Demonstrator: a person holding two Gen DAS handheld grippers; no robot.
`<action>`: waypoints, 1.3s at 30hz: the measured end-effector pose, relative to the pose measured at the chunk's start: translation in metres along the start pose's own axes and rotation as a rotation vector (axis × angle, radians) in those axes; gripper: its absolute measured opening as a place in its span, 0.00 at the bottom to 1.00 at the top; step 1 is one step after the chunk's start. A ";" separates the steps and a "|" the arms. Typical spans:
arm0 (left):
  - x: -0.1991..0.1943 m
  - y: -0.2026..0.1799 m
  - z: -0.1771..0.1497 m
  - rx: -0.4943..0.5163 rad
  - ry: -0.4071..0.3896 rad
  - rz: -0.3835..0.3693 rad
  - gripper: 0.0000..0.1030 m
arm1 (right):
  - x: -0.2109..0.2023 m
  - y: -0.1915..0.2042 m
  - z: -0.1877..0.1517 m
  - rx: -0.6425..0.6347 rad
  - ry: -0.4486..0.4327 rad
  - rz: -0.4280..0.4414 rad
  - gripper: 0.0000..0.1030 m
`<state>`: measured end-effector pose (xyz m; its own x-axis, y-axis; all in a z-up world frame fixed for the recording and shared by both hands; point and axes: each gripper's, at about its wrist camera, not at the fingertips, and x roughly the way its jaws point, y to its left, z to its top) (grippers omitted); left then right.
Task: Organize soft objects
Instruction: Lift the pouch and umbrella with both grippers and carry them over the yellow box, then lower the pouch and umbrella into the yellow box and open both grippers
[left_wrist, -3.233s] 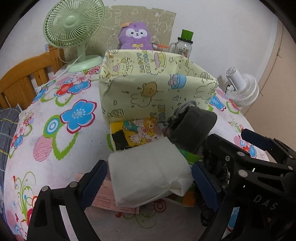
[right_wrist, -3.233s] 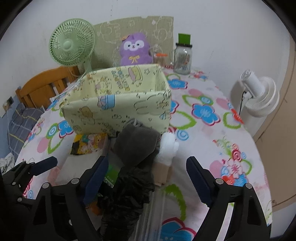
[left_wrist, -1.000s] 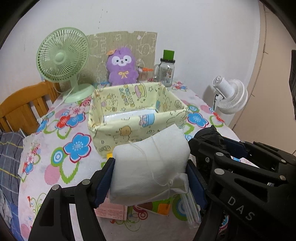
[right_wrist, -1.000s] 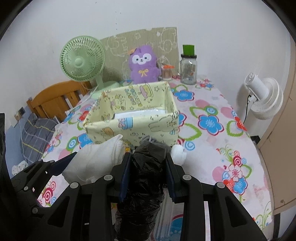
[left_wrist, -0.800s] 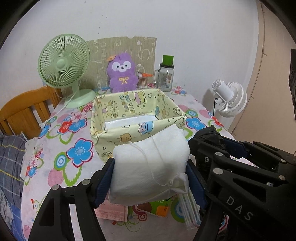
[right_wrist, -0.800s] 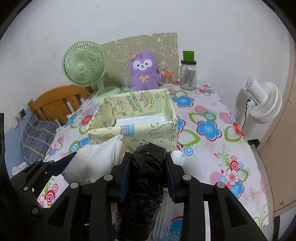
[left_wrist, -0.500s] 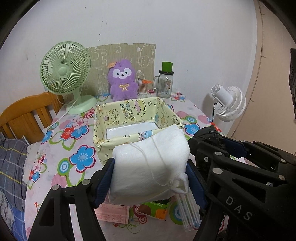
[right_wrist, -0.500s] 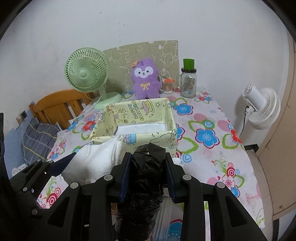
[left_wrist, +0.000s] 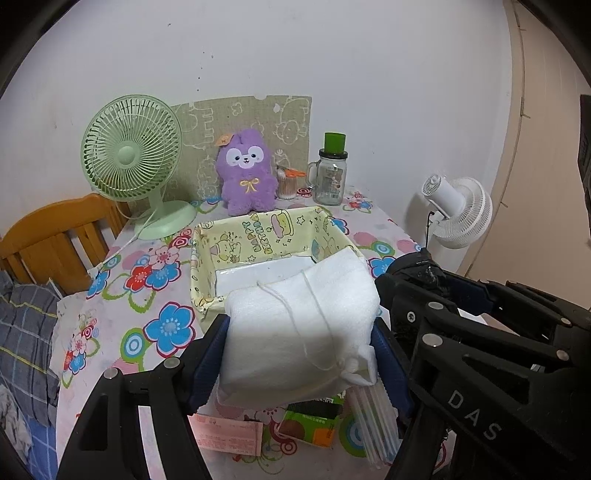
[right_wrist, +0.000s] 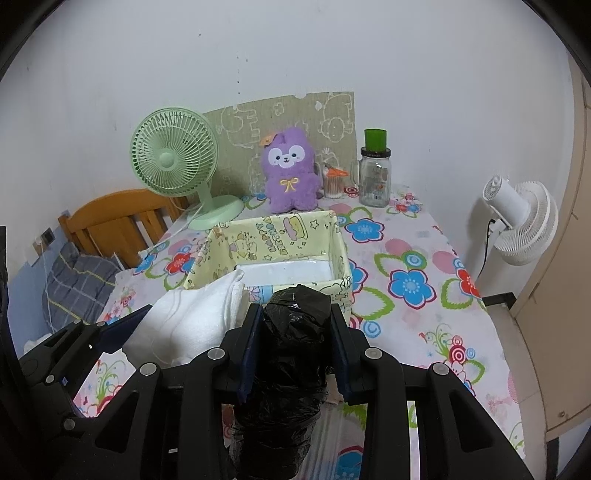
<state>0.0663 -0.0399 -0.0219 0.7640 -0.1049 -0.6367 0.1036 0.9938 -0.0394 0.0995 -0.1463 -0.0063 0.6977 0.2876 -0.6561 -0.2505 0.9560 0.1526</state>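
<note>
1. Left gripper (left_wrist: 299, 354): blue-padded jaws are closed against both sides of a white fabric bundle (left_wrist: 299, 332), which is lifted clear of the table. A loose white thread trails across the front of the bundle.
2. Right gripper (right_wrist: 295, 347): jaws are set narrow and clamp a black plastic-wrapped roll (right_wrist: 291, 354). The roll stands upright between the pads, with its top above them and its lower end hanging below.
3. Relative position: in the right wrist view the white fabric bundle appears just left of the black roll, with the two grippers side by side.
4. Items beneath the left gripper: a pink paper slip (left_wrist: 225, 435), a green carton (left_wrist: 310, 424) and a pack of clear straws (left_wrist: 373, 424) lie on the floral tablecloth (right_wrist: 406, 280).
5. Storage box: a yellow cartoon-print box (left_wrist: 258, 236) sits open-topped on the tablecloth just beyond both held items. A white flat item (right_wrist: 284, 273) lies on its floor.
6. Rear of table: a green desk fan (left_wrist: 129, 155), a purple plush toy (left_wrist: 245, 173), a cup of cotton swabs (left_wrist: 286, 182) and a glass jar with a green lid (left_wrist: 330, 173) stand near the wall, in front of a printed board (left_wrist: 288, 122).
7. Surroundings: a wooden chair (left_wrist: 51, 236) stands at the left, and a white fan (left_wrist: 458, 210) at the right beyond the table edge.
</note>
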 end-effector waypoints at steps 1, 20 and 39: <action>0.001 0.000 0.001 0.000 -0.001 0.001 0.74 | 0.001 0.000 0.001 -0.001 0.000 0.000 0.36; 0.025 0.011 0.028 -0.003 -0.020 0.012 0.74 | 0.029 -0.001 0.031 -0.015 -0.027 -0.019 0.36; 0.051 0.023 0.070 -0.014 -0.063 0.022 0.74 | 0.053 -0.003 0.074 -0.008 -0.084 -0.036 0.37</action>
<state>0.1516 -0.0250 -0.0013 0.8046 -0.0843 -0.5878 0.0773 0.9963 -0.0371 0.1868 -0.1299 0.0130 0.7601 0.2570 -0.5968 -0.2294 0.9654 0.1236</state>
